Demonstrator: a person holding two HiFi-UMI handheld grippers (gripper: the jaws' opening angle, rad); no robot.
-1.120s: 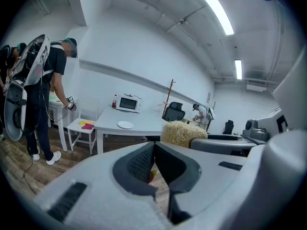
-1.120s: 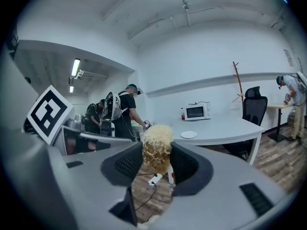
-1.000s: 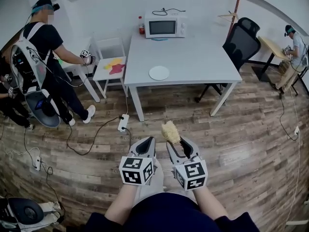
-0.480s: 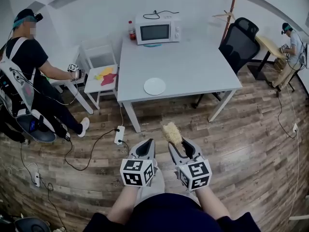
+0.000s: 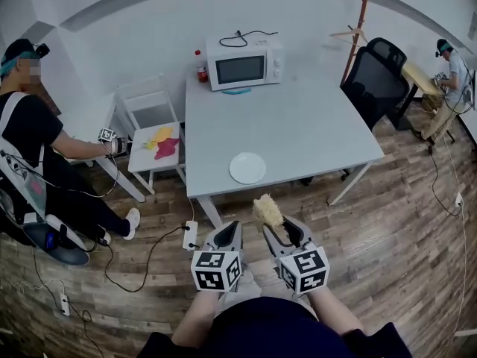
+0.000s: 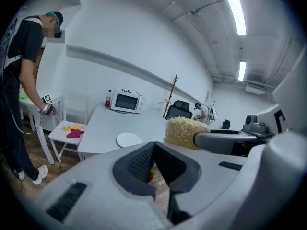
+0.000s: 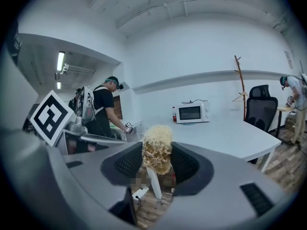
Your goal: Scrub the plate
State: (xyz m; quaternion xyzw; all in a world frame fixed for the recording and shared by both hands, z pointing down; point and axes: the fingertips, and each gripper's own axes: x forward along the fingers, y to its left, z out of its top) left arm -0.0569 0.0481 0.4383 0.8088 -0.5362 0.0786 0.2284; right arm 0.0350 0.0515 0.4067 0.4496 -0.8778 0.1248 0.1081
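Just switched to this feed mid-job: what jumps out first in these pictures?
The straw-coloured scrubbing pad, clamped in the jaws of the right gripper, stands out low in the head view's middle. Beyond it, a white plate lies near the front edge of the grey table, with a white microwave at its far end. The left gripper is shut and empty.
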